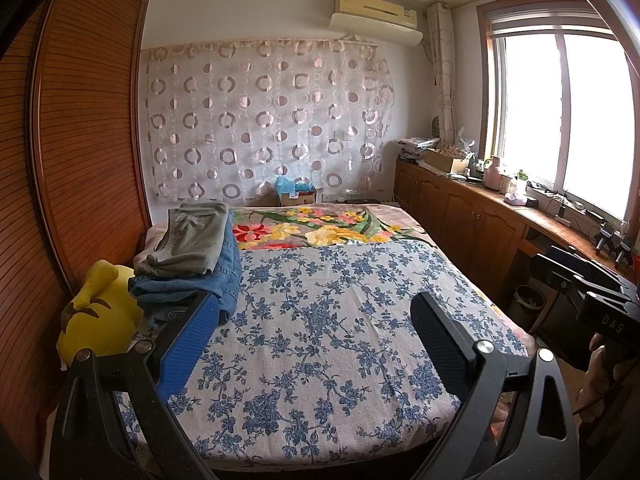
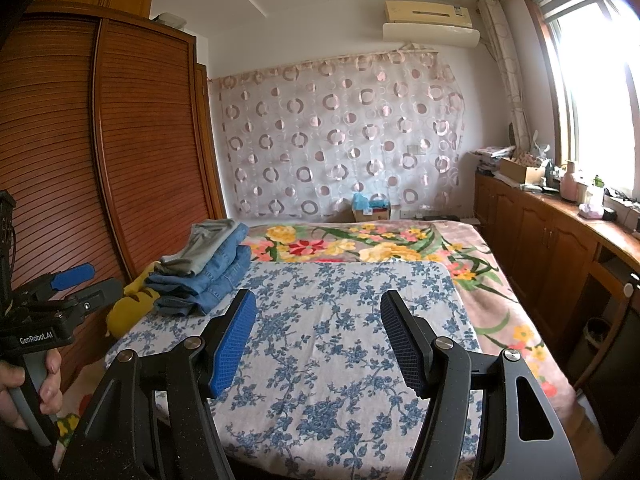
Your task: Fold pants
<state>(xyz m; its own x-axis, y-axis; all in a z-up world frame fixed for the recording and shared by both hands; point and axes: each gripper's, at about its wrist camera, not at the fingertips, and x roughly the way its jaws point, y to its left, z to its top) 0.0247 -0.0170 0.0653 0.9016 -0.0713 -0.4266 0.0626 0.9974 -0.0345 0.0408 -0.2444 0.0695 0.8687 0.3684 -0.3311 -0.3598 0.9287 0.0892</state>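
A stack of folded pants lies on the bed's left side: grey-green pants (image 1: 192,236) (image 2: 212,240) sit on top of blue jeans (image 1: 222,280) (image 2: 216,276). My left gripper (image 1: 316,304) hovers open over the blue-flowered sheet (image 1: 320,352), just right of the stack, with nothing between its fingers. My right gripper (image 2: 319,298) is open too, above the same sheet (image 2: 340,360), and holds nothing. In the right wrist view the left gripper (image 2: 88,282) shows at the left edge in a person's hand. The right gripper's black body (image 1: 600,304) shows at the left wrist view's right edge.
A yellow plush toy (image 1: 100,312) (image 2: 128,308) lies beside the stack against the slatted wooden wardrobe (image 1: 80,140). A flowered blanket (image 1: 320,228) covers the bed's far end. Wooden cabinets (image 2: 540,248) with clutter line the right wall under the window, and a bin (image 1: 528,300) stands below.
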